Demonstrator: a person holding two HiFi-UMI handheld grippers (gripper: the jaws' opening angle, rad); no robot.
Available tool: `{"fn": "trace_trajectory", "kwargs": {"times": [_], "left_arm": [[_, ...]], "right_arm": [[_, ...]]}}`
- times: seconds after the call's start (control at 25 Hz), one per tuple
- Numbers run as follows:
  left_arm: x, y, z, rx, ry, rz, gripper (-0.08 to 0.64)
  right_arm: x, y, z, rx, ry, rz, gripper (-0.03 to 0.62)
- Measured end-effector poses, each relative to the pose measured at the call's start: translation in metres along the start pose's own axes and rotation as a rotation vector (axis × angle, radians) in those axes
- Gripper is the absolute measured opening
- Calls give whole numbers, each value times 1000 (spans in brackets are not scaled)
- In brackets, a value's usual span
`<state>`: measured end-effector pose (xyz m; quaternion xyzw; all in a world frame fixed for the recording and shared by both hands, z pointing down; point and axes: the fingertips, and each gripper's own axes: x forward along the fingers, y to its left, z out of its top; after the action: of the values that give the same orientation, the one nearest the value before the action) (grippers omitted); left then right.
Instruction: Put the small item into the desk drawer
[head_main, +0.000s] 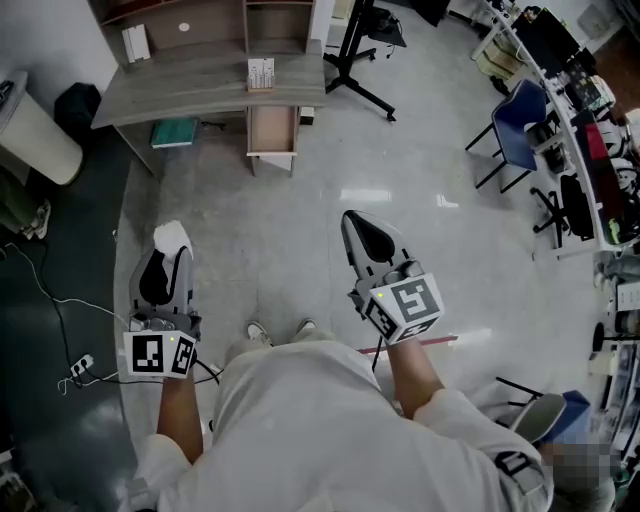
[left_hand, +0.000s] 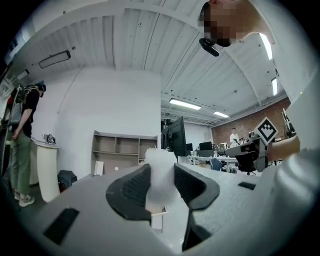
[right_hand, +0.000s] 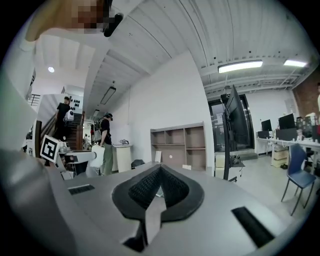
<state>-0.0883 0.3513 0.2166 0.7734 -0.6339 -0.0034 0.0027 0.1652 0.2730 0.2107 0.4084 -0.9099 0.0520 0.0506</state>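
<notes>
A small white crumpled item (head_main: 172, 234) sticks up between the pads of my left gripper (head_main: 168, 250), which is shut on it at the lower left of the head view. In the left gripper view the white item (left_hand: 160, 167) fills the gap between the two dark pads (left_hand: 132, 192). My right gripper (head_main: 351, 220) hangs at centre right with its jaws shut and nothing in them; its pads (right_hand: 170, 187) meet tip to tip. The grey desk (head_main: 200, 85) stands far ahead across the floor, and its drawer (head_main: 272, 130) is pulled open.
A shelf unit and a white box (head_main: 260, 73) sit on the desk, with a teal object (head_main: 175, 132) under it. A black stand base (head_main: 355, 75) lies right of the desk, a blue chair (head_main: 520, 125) further right. A white bin (head_main: 35, 130) and floor cables (head_main: 80, 365) are at left. A person (left_hand: 22, 145) stands near it.
</notes>
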Motion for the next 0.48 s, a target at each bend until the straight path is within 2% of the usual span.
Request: {"fn": "trace_trajectory", "kwargs": {"times": [0.28,0.48], "left_arm": [[28,-15,-10,12,19,8,158],[73,-17,-22,4,30,-38,158]], "right_arm": [[2,-20,-14,4,0,21,-3],[18,-44,-32,31,46,-5,-3]]}}
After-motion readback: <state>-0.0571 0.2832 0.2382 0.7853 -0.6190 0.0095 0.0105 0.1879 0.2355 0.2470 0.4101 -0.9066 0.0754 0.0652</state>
